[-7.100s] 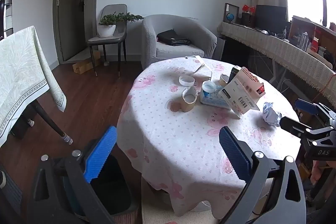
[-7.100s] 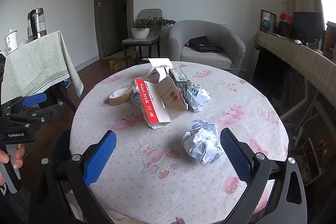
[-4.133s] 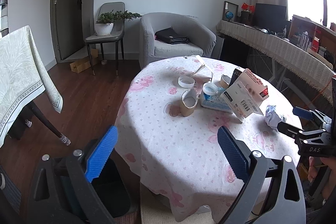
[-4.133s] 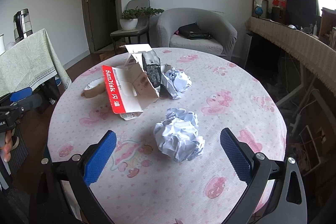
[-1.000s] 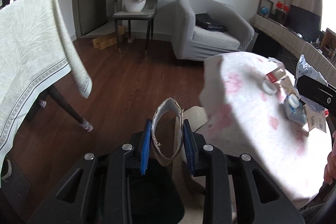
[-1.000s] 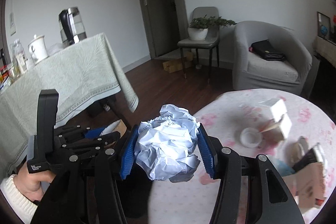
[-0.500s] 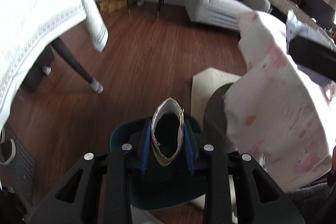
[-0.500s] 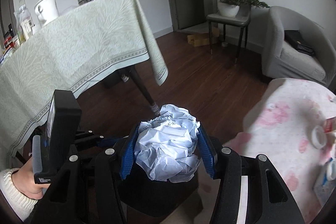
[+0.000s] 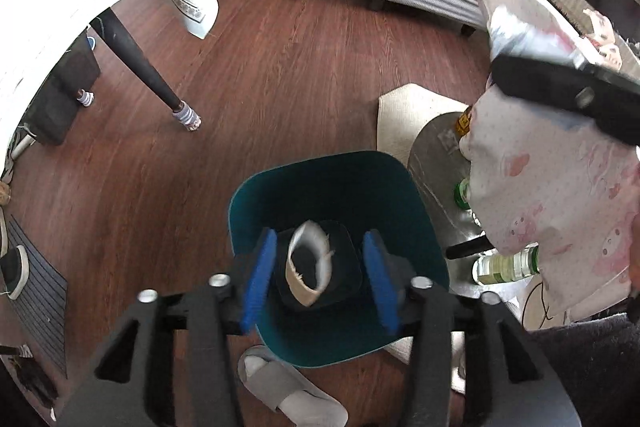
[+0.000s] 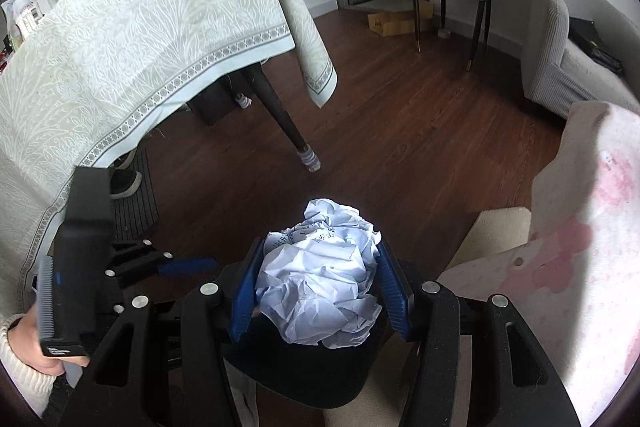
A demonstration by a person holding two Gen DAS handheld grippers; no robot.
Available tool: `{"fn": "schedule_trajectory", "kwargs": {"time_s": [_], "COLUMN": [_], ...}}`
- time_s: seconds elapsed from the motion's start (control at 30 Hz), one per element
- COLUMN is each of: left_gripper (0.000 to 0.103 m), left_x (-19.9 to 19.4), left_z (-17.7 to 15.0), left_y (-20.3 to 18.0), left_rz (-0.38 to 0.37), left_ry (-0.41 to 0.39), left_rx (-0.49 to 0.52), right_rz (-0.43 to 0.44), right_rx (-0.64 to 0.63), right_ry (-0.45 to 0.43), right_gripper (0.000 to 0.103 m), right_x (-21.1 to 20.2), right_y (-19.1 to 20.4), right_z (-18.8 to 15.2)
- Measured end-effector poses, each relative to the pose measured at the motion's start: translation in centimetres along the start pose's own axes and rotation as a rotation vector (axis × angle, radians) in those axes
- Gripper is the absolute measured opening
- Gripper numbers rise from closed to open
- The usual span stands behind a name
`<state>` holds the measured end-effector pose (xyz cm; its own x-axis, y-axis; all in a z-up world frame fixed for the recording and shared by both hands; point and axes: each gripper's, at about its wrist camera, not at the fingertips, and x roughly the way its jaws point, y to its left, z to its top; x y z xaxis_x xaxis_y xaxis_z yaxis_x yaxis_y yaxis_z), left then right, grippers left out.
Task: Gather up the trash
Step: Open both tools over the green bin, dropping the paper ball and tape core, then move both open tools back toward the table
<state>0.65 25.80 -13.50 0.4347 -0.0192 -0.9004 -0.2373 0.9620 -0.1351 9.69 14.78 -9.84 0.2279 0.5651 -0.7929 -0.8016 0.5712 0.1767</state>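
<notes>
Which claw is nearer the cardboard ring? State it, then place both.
Left. The left claw hangs open over the teal bin, the cardboard ring loose between its pads. The right claw, beside it, grips the crumpled paper.

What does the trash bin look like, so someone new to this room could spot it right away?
Start at the round table with the pink-patterned cloth. On the wooden floor right beside it stands the trash bin, open-topped with rounded corners. Its teal colour sets it apart from the grey slipper and pale mat nearby.
</notes>
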Motion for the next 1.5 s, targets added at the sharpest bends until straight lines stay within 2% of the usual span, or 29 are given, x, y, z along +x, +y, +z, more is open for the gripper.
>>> {"fn": "schedule_trajectory", "kwargs": {"time_s": [0.07, 0.37, 0.57, 0.8, 1.07, 1.17, 1.33, 1.5], "left_gripper": [0.061, 0.071, 0.078, 0.08, 0.08, 0.08, 0.08, 0.081], "left_x": [-0.6, -4.0, -7.3, -10.7, -12.6, -13.0, -13.9, -15.1], "left_z": [0.2, 1.0, 1.8, 2.7, 3.1, 3.2, 3.3, 3.7], "left_y": [0.4, 1.7, 1.4, 0.8, 0.0, -0.3, -0.5, -0.8], "left_rz": [-0.006, 0.001, 0.021, 0.011, 0.01, 0.011, -0.003, -0.022], "left_ry": [-0.011, -0.116, -0.237, -0.35, -0.419, -0.434, -0.467, -0.509], "left_rx": [-0.012, -0.051, -0.041, -0.046, -0.031, -0.02, -0.032, -0.048], "right_rz": [-0.002, -0.016, -0.025, -0.046, -0.074, -0.072, -0.073, -0.072], "right_rx": [-0.001, -0.015, -0.039, -0.068, -0.134, -0.145, -0.155, -0.156], "right_ry": [0.024, 0.1, 0.142, 0.218, 0.282, 0.298, 0.304, 0.288], "right_gripper": [0.055, 0.055, 0.055, 0.055, 0.056, 0.06, 0.068, 0.069], "right_x": [0.8, 3.7, 5.2, 7.6, 9.7, 10.1, 9.9, 8.6], "right_y": [0.2, 1.1, 1.3, 1.7, 3.1, 3.4, 3.1, 2.6], "right_z": [-0.1, -1.0, -2.0, -3.5, -5.5, -6.1, -6.7, -7.2]}}
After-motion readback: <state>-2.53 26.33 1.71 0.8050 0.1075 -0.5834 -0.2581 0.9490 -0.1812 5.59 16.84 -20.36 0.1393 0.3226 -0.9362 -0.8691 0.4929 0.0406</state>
